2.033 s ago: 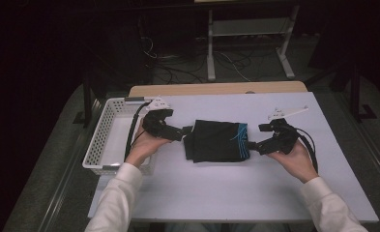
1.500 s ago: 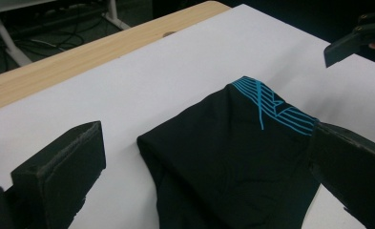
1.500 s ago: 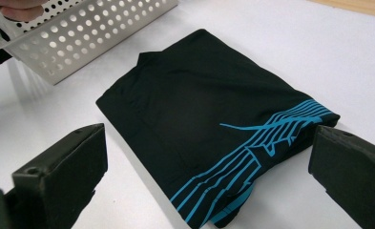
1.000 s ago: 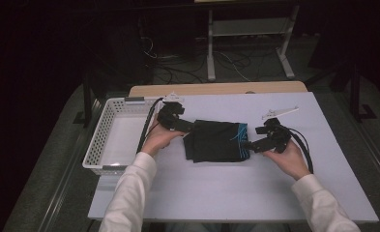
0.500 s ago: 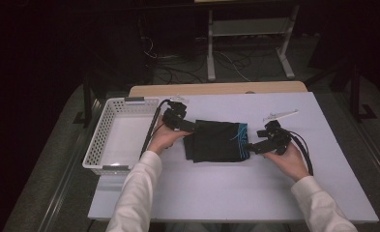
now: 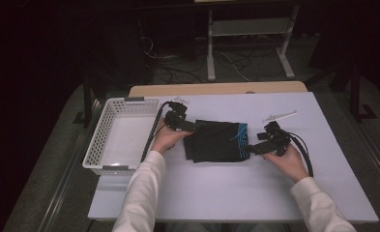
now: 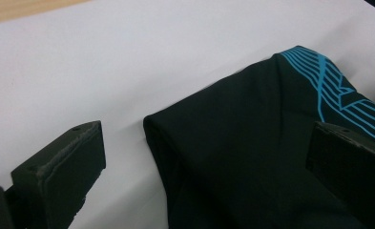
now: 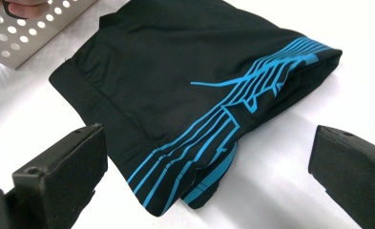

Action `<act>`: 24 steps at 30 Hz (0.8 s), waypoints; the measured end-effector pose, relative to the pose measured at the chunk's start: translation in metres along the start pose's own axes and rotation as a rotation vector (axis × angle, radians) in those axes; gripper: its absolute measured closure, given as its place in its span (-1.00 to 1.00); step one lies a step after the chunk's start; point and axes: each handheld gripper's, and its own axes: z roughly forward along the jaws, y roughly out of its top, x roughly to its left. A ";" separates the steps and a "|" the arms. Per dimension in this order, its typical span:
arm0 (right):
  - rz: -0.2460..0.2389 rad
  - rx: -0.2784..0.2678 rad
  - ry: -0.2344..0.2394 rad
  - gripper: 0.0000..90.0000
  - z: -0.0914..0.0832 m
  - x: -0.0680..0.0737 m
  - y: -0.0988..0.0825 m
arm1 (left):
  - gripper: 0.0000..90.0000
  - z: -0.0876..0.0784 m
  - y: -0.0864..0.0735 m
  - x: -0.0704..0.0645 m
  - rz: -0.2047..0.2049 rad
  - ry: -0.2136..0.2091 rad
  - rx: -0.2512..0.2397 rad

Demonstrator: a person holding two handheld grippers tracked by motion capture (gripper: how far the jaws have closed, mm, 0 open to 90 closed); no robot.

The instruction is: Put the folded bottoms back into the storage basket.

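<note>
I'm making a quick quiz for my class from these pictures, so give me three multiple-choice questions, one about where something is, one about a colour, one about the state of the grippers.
1. Where is the white basket?
A. At the table's left edge
B. On top of the garment
C. On the floor at the right

2. What colour are the lines on the black folded garment?
A. Red
B. Blue
C. Yellow

3. How do both grippers' jaws stand?
A. Both shut on the garment
B. Both open
C. One shut on the basket

Answers: 1 A, the basket sits left of the garment on the table. 2 B, blue lines run along one end. 3 B, the left gripper and the right gripper each show a wide gap between their jaws.
</note>
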 end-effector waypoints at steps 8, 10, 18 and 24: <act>0.032 0.046 0.012 -1.00 0.007 -0.004 -0.006 | -1.00 0.010 -0.005 0.007 -0.033 0.002 0.014; 0.040 0.064 0.023 -0.86 0.010 -0.005 -0.007 | -1.00 0.013 -0.007 0.009 -0.044 0.002 0.018; 0.092 0.078 0.080 -0.70 0.010 -0.008 -0.007 | -0.97 0.020 -0.010 0.012 -0.067 -0.022 0.020; 0.114 0.090 0.102 -0.67 0.014 -0.009 -0.008 | -0.90 0.023 -0.012 0.013 -0.082 -0.039 0.014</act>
